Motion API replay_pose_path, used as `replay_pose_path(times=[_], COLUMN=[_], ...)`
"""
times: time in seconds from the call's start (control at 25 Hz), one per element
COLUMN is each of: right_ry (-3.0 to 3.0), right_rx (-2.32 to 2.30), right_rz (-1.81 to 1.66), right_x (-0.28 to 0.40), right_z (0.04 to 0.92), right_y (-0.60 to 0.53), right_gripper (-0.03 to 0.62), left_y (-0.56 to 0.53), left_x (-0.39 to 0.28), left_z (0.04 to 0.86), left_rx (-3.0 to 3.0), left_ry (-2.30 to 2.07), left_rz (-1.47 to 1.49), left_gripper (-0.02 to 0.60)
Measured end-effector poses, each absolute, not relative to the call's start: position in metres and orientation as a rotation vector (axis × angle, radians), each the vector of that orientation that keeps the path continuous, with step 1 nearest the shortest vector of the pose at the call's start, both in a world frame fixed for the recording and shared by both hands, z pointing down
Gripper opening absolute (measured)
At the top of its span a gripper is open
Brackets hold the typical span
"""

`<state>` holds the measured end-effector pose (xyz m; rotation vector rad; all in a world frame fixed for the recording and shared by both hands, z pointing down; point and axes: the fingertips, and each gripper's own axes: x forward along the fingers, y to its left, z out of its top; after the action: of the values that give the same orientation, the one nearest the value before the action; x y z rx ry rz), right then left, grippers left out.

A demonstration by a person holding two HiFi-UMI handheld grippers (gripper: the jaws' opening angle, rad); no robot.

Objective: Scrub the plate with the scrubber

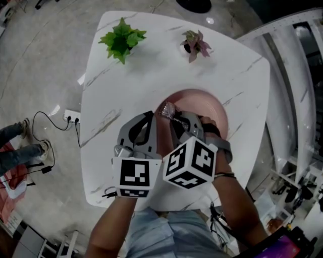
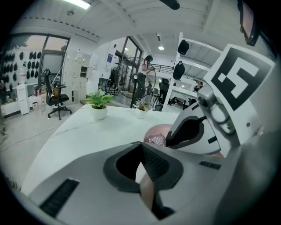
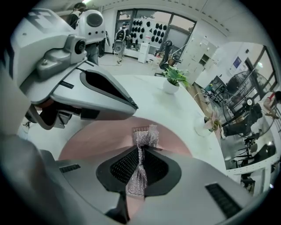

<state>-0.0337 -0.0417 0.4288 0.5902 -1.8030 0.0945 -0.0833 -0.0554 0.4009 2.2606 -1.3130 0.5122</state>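
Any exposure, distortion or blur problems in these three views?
Head view: dim and flat, the white table brightest, no hard shadows. Left gripper view: strong fisheye, black corners, ceiling lights blown out. Right gripper view: same fisheye, but scrubber and plate read sharply.

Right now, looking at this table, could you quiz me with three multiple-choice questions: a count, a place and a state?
1. How many potted plants stand on the white table? A one; B two; C four.
2. Where is the silvery mesh scrubber? A loose on the table; B in a plant pot; C over the pink plate.
3. The right gripper is: A shut on the scrubber; B open and empty; C shut on a plant.

Answers: 1 B, a green plant and a pink-leaved plant stand at the far edge. 2 C, its tuft shows against the plate. 3 A, the jaws pinch the mesh strip.
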Motion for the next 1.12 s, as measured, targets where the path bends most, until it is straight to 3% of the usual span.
replay_pose_path(times=[1.12], right_ry=[-1.858], right_rx=[0.173], right_rz=[-0.017], right_x=[-0.051], right_z=[0.431], right_y=[0.068], right_gripper=[0.051], left_y=[-0.064], left_x=[-0.069], left_z=[0.401], left_rx=[2.28], left_ry=[-1.304], left_rz=[0.578], left_gripper=[0.005])
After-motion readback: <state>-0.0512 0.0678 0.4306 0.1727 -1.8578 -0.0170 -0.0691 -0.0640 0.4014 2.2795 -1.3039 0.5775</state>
